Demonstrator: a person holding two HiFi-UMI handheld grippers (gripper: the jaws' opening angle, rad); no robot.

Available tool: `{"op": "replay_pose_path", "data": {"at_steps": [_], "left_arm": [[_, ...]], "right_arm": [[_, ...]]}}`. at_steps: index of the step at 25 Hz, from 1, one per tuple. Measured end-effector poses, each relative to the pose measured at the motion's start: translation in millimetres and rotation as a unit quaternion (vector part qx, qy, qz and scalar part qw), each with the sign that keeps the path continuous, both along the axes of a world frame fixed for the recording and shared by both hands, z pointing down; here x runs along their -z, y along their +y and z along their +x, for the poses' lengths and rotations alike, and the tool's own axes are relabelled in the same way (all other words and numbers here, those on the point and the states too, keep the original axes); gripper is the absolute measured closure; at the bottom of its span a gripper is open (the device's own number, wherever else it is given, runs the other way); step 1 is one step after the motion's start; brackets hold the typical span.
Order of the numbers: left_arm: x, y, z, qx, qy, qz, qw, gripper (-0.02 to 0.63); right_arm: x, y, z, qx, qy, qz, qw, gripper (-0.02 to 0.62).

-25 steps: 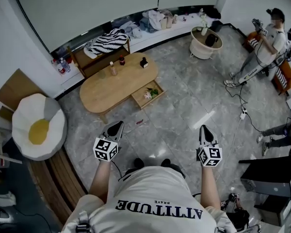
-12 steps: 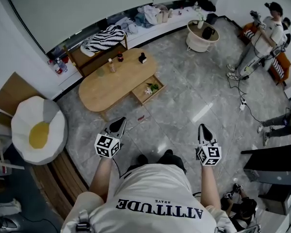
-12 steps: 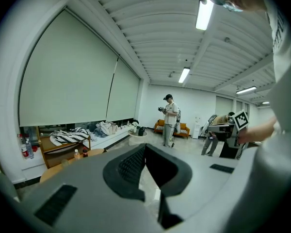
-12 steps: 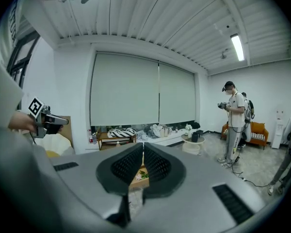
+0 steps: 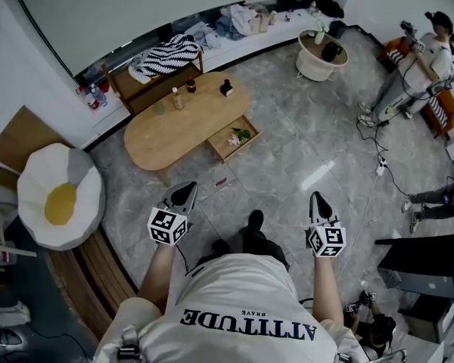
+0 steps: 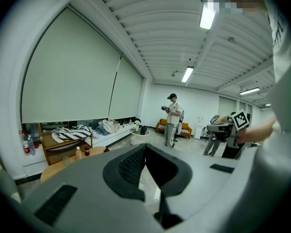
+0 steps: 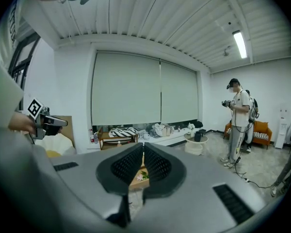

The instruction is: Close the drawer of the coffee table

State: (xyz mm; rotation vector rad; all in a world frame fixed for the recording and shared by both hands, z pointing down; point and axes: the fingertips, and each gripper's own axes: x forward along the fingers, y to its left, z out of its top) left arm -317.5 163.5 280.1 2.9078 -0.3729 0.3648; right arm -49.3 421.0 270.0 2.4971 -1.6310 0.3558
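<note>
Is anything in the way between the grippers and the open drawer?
Almost nothing. Only floor lies between the left gripper, the right gripper and the drawer. A small reddish thing lies on it just before the coffee table. Flowers lie inside the drawer.

I am standing on the floor (image 5: 287, 150), holding my left hand-held gripper (image 5: 185, 190) and my right hand-held gripper (image 5: 318, 198) out in front of me, well apart from each other. The bench (image 5: 155, 138) is lying ahead, beyond the left one, and its drawer (image 5: 214, 151) is sticking out of the side facing me, with flowers (image 5: 237, 136) lying in it. Bottles (image 5: 190, 86) are standing along the bench's far edge. A shelf (image 5: 140, 97) is standing behind the bench, a cushion (image 5: 57, 195) is sitting to its left, and a person (image 5: 420, 63) is standing far off to the right
</note>
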Motion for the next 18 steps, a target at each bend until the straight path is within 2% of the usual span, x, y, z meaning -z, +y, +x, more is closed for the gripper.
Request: {"op": "replay_pose_path", "data": {"at_steps": [8,18], "left_arm": [[-7,-17,31,0.023,-0.017,0.001,0.9996,0.585],[-8,-43,109,0.056,-0.025,0.005,0.9981,0.584]], "right_arm": [[-11,-40,38,0.037,-0.007,0.0,0.999,0.574],[-16,-91,125,0.085,-0.013,-0.005,0.996,0.574]]}}
